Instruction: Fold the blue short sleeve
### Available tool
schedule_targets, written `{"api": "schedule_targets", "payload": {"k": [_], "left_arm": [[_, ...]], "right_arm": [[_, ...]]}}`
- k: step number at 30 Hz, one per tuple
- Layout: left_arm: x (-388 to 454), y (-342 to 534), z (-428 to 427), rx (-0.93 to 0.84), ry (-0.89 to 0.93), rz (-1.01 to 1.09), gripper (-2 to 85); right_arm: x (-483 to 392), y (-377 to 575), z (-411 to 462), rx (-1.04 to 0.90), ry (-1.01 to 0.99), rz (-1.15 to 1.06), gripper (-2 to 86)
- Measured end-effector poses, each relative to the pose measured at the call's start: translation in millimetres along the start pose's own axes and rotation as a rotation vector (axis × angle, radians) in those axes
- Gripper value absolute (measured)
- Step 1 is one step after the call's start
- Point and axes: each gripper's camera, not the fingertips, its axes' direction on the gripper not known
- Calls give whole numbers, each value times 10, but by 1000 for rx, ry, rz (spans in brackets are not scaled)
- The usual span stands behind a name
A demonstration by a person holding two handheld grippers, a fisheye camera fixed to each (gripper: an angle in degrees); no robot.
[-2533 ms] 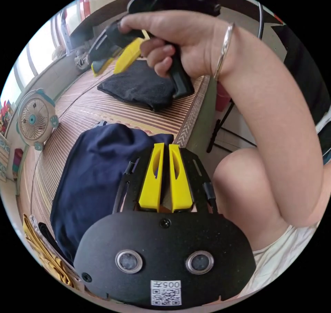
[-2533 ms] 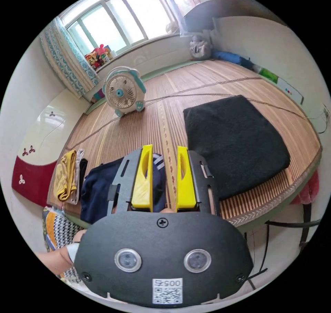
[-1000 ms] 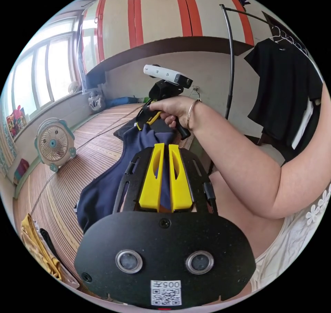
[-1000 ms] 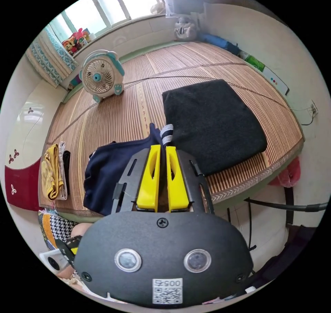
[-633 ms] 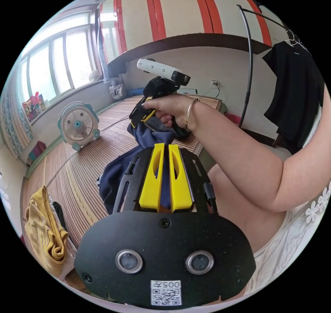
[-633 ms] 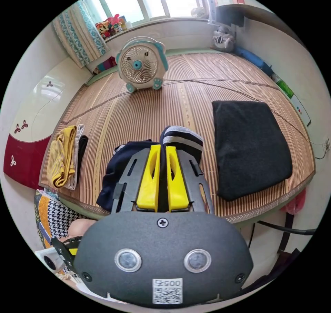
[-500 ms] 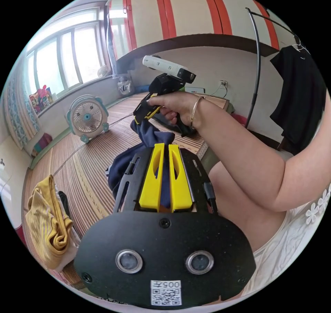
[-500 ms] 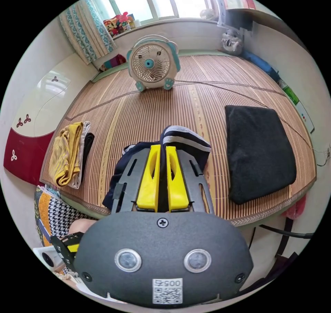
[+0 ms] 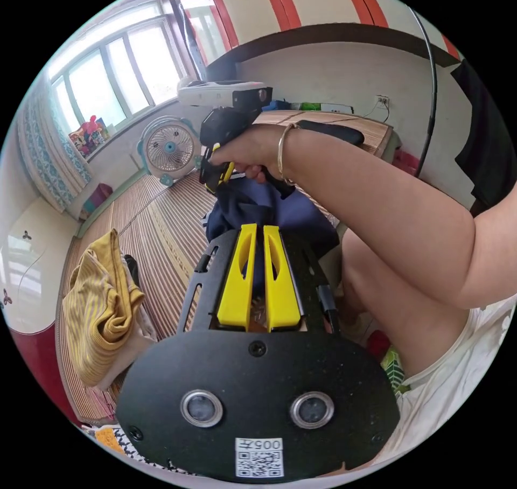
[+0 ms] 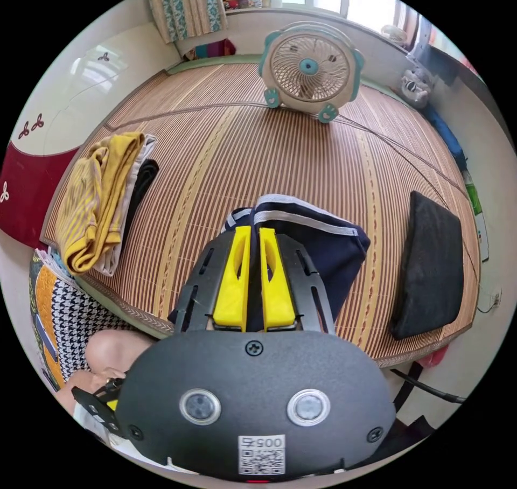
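The navy blue short sleeve shirt (image 9: 253, 214) hangs bunched in the air over the mat's near edge, its grey-striped cuff (image 10: 301, 215) uppermost in the right gripper view. My left gripper (image 9: 257, 236) is shut, with navy cloth pinched between its yellow jaws. My right gripper (image 10: 252, 237) is shut on the shirt just below the striped cuff. In the left gripper view a hand holds the right gripper (image 9: 219, 172) above and beyond the shirt, gripping the far end of the cloth. Most of the shirt's body is hidden behind the grippers.
A woven bamboo mat (image 10: 226, 149) covers the platform. A yellow garment pile (image 10: 94, 198) lies at its left, a folded black garment (image 10: 433, 263) at its right, a small fan (image 10: 309, 69) at the back. The person's knee (image 10: 110, 351) sits below the mat's edge.
Both grippers have lifted the shirt off the mat and carried it toward the person, over the mat's near edge. The right gripper, open 2.5 s ago, has shut on the shirt's cuff end.
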Motion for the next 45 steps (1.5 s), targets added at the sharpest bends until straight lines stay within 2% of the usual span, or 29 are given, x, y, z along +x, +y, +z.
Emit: {"api": "schedule_targets", "payload": {"k": [7, 13, 21, 25, 30, 37, 39, 41, 45], "left_arm": [[-136, 9, 62, -88, 31, -62, 32], [-179, -10, 241, -203, 8, -78, 33], [-249, -11, 347, -234, -2, -113, 36], [-347, 44, 333, -234, 19, -183, 36], [-396, 65, 297, -220, 6, -217, 35], [-532, -29, -31, 14, 34, -201, 32], [-617, -27, -71, 33, 47, -222, 32], [-720, -10, -39, 1, 72, -251, 33], [-891, 28, 182, -191, 46, -306, 35]], "right_arm": [[-167, -249, 186, -66, -31, -32, 19], [-145, -476, 575, -163, -137, -23, 46], [-7, -557, 508, -136, -299, -57, 104], [343, -440, 112, -22, -417, -12, 114], [791, -313, -132, 57, -301, 68, 120], [1218, -314, 90, -30, -244, 155, 121], [1262, -323, 89, -26, -230, 156, 118], [1313, -331, 109, -34, -205, 161, 114], [1366, -348, 145, -53, -173, 167, 112]]}}
